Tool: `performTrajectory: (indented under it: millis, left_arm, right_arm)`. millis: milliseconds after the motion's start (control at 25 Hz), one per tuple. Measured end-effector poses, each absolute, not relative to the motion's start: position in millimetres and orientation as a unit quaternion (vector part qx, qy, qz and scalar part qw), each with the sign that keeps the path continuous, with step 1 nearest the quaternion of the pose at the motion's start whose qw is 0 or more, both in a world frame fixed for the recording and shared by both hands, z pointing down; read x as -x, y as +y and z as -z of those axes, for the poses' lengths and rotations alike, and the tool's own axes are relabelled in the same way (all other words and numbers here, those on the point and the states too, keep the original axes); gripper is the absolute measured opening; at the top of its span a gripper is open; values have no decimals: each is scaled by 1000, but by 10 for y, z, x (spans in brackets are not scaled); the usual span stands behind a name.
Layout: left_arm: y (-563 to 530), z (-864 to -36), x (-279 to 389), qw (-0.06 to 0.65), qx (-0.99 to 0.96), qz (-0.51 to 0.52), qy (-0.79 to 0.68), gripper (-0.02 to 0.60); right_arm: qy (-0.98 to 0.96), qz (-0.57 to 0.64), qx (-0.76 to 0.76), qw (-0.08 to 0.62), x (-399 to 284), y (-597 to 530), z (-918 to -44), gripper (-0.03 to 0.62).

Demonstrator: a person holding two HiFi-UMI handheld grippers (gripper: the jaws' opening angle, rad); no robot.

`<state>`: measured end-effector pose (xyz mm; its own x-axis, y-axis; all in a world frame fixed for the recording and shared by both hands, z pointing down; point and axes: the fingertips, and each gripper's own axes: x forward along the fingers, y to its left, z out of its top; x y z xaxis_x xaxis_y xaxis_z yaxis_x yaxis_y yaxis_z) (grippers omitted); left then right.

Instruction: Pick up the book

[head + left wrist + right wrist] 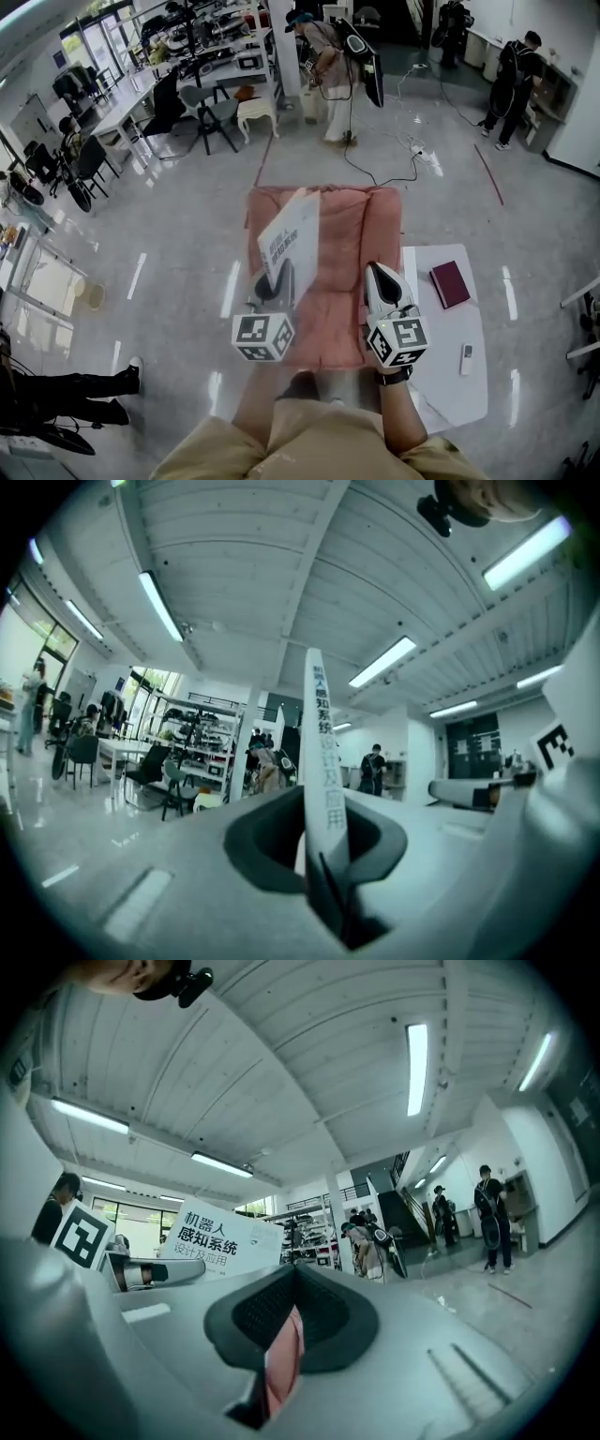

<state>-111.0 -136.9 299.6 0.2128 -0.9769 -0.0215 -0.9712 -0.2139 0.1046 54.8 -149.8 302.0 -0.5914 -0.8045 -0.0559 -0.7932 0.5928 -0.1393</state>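
While the right gripper [375,270] hangs shut, the left gripper [278,277] clamps the book [289,234] by its edge.

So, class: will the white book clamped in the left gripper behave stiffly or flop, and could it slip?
Probably stiff: the white book rises from the left gripper without sagging. Gripped only at one edge, it may pivot. Its thin spine suggests lightness.

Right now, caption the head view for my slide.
Left tongs hold a white book upright; right tongs pinch the pink fabric.
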Motion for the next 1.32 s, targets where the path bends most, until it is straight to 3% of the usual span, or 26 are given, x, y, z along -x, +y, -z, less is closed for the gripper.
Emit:
performTrajectory:
  millis: [200, 1320]
  left_arm:
    - [-1158, -2772, 1030, -9, -770, 42, -637, 43]
    - [-334, -2954, 984, 9, -779, 59, -625, 43]
  right_arm:
    - [886, 14, 459, 64, -669, -1299, -2778, 6]
    - [895, 4, 444, 48, -520, -506, -2888, 6]
